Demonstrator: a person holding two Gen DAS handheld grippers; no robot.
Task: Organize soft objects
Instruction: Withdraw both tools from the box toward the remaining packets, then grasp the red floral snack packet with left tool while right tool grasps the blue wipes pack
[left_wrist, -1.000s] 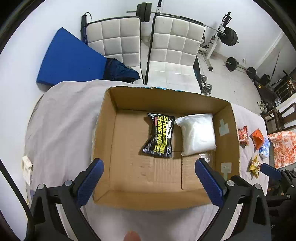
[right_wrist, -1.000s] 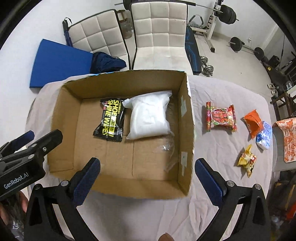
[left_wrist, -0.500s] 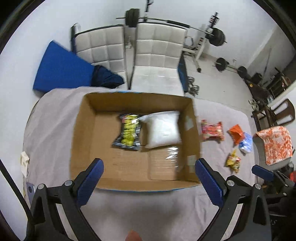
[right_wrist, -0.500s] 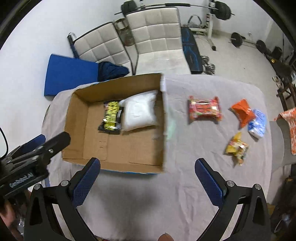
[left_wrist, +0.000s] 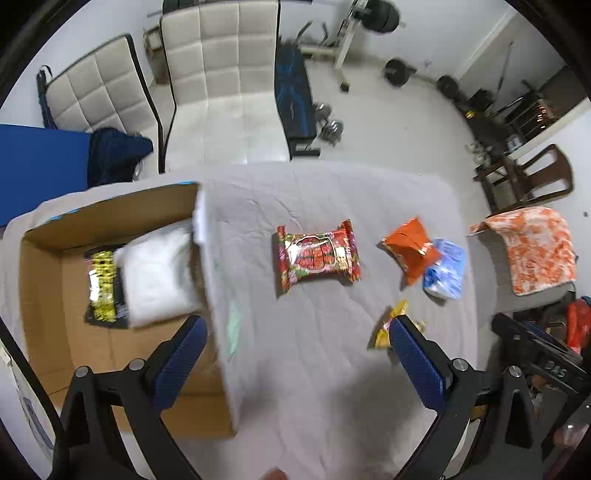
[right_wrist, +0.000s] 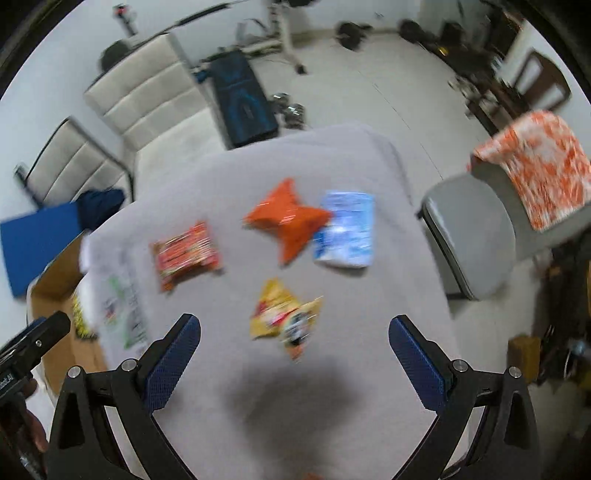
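Between the two blue pads of the right gripper (right_wrist: 294, 345), which stand wide apart and hold nothing, lies the yellow snack packet (right_wrist: 284, 317) on the grey cloth of the tabletop (right_wrist: 229, 192). Its place just ahead of the open jaws suggests that it is the next thing to be taken. A little further lie the red packet (right_wrist: 186, 253), the orange packet (right_wrist: 290, 219) and the blue-white pouch (right_wrist: 347, 229); the orange one touches the pouch, so they may disturb each other when one is lifted.

The left gripper (left_wrist: 295, 352) is also wide open and empty, and it hovers over the cloth beside the cardboard box (left_wrist: 48, 280). Inside the box the white soft bag (left_wrist: 155, 275) and the black-yellow wipes pack (left_wrist: 103, 284) lie flat and side by side, probably to leave the bare floor of the box free for the four packets outside. The right view is blurred, so the prints on the packets cannot be read.
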